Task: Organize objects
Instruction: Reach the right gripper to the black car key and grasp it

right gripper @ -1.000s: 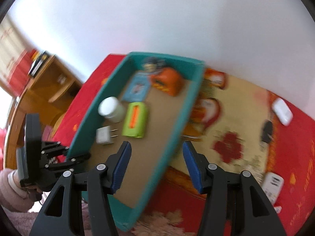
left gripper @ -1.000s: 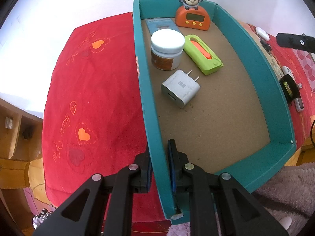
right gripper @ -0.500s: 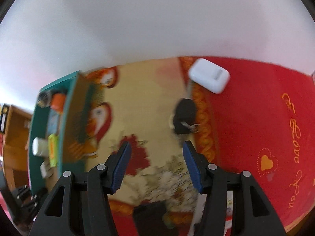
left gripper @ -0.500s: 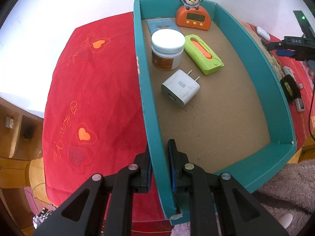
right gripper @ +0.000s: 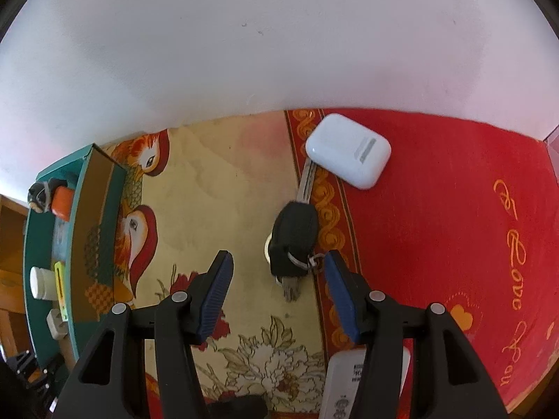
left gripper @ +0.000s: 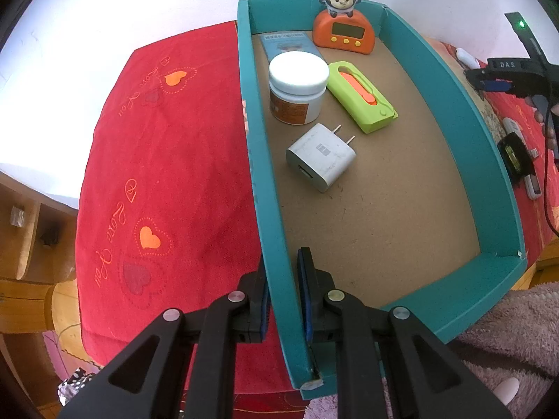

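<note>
While left tongs clamp box wall, right tongs wide, car key between.

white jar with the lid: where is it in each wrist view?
Left wrist: white jar upper centre, inside the teal box, by its left wall.
Right wrist: far left edge, small, inside the same box.
Shared landmark: orange monkey clock at the box's far end.

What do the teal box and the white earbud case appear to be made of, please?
Teal box: likely cardboard, matte teal walls, raw brown fibrous floor, a frayed corner. White earbud case: probably glossy hard plastic, with smooth rounded edges, soft highlights and a metallic-looking hinge strip.
</note>
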{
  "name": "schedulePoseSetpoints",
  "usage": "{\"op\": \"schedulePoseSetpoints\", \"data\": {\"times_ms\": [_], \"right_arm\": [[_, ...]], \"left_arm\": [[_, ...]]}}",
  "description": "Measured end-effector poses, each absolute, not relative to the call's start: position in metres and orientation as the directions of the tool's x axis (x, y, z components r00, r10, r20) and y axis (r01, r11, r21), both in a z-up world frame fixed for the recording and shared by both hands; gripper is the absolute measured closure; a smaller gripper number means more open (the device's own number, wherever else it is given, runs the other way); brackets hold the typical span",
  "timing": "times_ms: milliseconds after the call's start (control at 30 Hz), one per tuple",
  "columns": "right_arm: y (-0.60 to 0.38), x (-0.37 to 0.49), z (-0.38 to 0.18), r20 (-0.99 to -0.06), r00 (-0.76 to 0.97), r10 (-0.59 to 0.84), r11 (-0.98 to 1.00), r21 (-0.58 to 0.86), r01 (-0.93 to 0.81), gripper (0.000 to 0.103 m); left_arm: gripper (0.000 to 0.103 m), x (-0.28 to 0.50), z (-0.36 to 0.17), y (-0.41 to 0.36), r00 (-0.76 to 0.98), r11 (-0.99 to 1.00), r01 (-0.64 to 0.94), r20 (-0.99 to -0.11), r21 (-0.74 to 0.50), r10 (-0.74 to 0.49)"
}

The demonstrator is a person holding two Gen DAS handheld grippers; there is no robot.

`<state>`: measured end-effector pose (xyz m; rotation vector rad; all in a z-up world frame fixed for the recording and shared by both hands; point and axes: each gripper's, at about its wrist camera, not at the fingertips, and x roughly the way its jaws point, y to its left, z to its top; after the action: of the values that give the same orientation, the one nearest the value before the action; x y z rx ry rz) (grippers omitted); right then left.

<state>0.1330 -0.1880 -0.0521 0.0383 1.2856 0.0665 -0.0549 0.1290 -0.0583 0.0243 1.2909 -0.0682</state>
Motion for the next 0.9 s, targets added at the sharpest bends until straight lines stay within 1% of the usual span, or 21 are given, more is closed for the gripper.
{"op": "schedulePoseSetpoints", "data": {"times_ms": [400, 533, 700, 767, 833, 867, 900], "right_arm": [[-0.194, 0.159, -0.064, -0.959, 0.278, 0.05, 0.999, 0.047, -0.018, 0.047], [-0.192, 0.165, -0.059, -0.967, 0.245, 0.063, 0.998, 0.056, -0.034, 0.042], [-0.183, 0.173, -0.059, -0.975, 0.218, 0.042, 0.999, 0.033, -0.043, 0.042], [-0.181, 0.174, -0.058, -0.976, 0.215, 0.022, 0.999, 0.011, -0.048, 0.047], [-0.177, 0.176, -0.057, -0.977, 0.213, -0.022, 0.998, -0.033, -0.049, 0.064], [-0.177, 0.175, -0.058, -0.976, 0.215, -0.036, 0.998, -0.047, -0.046, 0.067], [-0.179, 0.175, -0.058, -0.976, 0.217, -0.038, 0.998, -0.048, -0.039, 0.073]], "left_arm": [[0.09, -0.054, -0.058, 0.13, 0.276, 0.998, 0.063, -0.96, -0.024, -0.041], [0.09, -0.055, -0.058, 0.13, 0.277, 0.997, 0.068, -0.96, -0.022, -0.04], [0.09, -0.054, -0.057, 0.128, 0.277, 0.997, 0.069, -0.96, -0.021, -0.039], [0.09, -0.054, -0.058, 0.128, 0.277, 0.997, 0.069, -0.96, -0.02, -0.038], [0.09, -0.054, -0.057, 0.128, 0.278, 0.997, 0.07, -0.96, -0.02, -0.038], [0.09, -0.054, -0.057, 0.127, 0.278, 0.997, 0.07, -0.96, -0.02, -0.039], [0.09, -0.054, -0.057, 0.127, 0.278, 0.997, 0.071, -0.96, -0.019, -0.038]]}}
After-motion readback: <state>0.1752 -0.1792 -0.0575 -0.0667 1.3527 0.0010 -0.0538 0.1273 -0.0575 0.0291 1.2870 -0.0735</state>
